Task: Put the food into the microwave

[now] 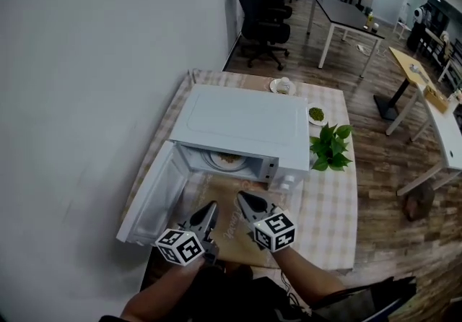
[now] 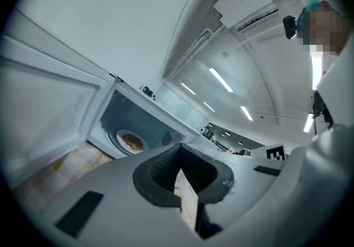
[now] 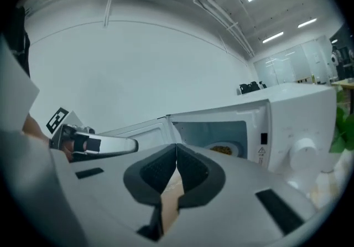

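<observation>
A white microwave (image 1: 242, 122) stands on the checked table, its door (image 1: 151, 198) swung open to the left. Inside, a white plate of brownish food (image 1: 229, 160) rests on the turntable; the same plate (image 2: 131, 142) shows in the left gripper view, and this plate (image 3: 222, 149) in the right gripper view too. My left gripper (image 1: 210, 211) and right gripper (image 1: 244, 201) hover side by side in front of the open cavity, a little back from it. Both are shut with nothing between the jaws, as seen at the left gripper (image 2: 178, 152) and the right gripper (image 3: 176, 150).
A potted green plant (image 1: 330, 146) stands right of the microwave. Behind it are a small plate of green food (image 1: 316, 114) and another dish (image 1: 282, 86). A brown mat (image 1: 231, 230) lies under the grippers. A wall runs along the left; office chairs and desks stand beyond.
</observation>
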A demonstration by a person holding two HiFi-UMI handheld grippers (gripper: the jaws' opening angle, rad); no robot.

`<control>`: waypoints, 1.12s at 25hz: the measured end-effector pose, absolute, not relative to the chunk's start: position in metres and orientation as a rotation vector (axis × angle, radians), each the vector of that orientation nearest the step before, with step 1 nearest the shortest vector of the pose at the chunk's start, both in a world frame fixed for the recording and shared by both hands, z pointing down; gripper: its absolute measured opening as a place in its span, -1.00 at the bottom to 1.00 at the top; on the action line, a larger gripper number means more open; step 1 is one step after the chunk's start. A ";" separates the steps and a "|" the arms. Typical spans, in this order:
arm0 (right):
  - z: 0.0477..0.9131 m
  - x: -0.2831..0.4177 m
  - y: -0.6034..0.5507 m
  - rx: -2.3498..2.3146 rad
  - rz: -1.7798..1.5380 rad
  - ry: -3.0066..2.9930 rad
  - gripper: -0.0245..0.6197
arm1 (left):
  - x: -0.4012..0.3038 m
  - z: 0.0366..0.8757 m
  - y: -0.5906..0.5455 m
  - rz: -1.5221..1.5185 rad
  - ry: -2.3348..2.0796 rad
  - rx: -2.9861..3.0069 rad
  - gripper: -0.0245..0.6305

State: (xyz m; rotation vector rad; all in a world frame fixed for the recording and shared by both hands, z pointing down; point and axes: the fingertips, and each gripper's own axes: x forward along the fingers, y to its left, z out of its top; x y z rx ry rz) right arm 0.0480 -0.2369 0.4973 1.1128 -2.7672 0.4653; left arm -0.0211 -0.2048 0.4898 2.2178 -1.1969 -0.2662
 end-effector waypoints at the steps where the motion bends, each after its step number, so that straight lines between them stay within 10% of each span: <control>1: 0.493 0.055 -0.231 1.124 0.424 -2.767 -0.90 | -0.019 0.485 -0.200 -0.272 -1.216 2.211 -0.90; 28: 0.402 0.074 -0.151 1.389 0.361 -2.821 -0.90 | -0.061 0.395 -0.114 -0.057 -1.289 2.640 -0.90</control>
